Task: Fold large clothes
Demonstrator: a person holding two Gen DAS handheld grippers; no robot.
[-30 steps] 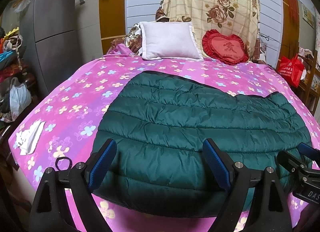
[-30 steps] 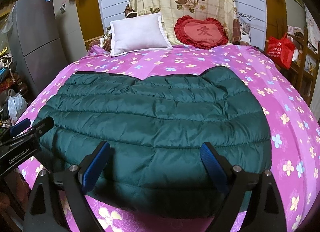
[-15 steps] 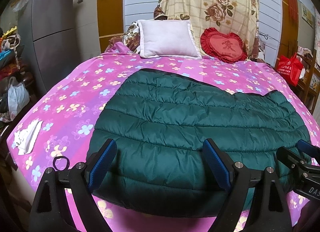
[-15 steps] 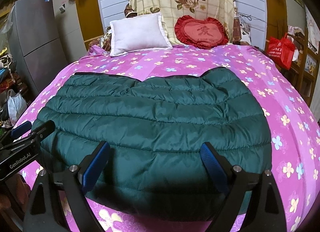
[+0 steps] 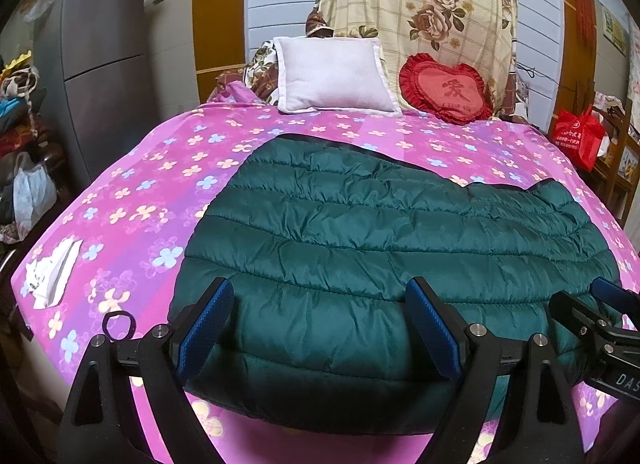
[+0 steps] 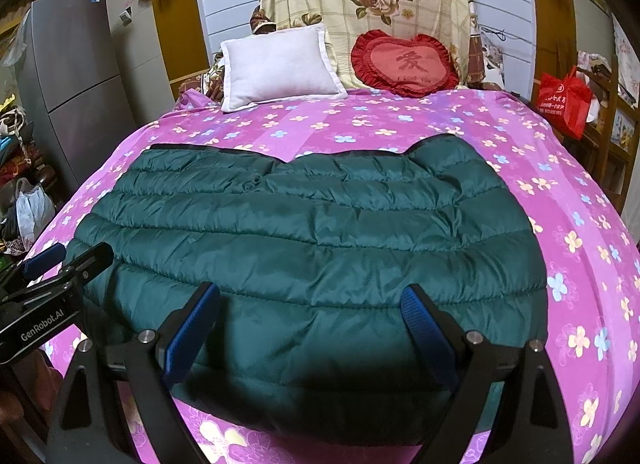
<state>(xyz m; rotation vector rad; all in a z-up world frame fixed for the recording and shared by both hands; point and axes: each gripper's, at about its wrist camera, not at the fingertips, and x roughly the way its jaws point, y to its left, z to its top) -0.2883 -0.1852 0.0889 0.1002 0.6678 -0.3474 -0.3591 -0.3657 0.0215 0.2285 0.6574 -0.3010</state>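
**Two open grippers over a green jacket**

The dark green quilted jacket (image 5: pixel 380 248) lies spread flat on the bed (image 5: pixel 132 200), which has a pink flowered sheet, its near hem toward the cameras. The left gripper (image 5: pixel 320 328) hangs above the hem with fingers wide apart, holding nothing. The right gripper (image 6: pixel 312 328) is likewise wide open and empty, just beside it. A white pillow (image 6: pixel 276 64) and a red heart cushion (image 6: pixel 404 64) sit at the bed's far end.
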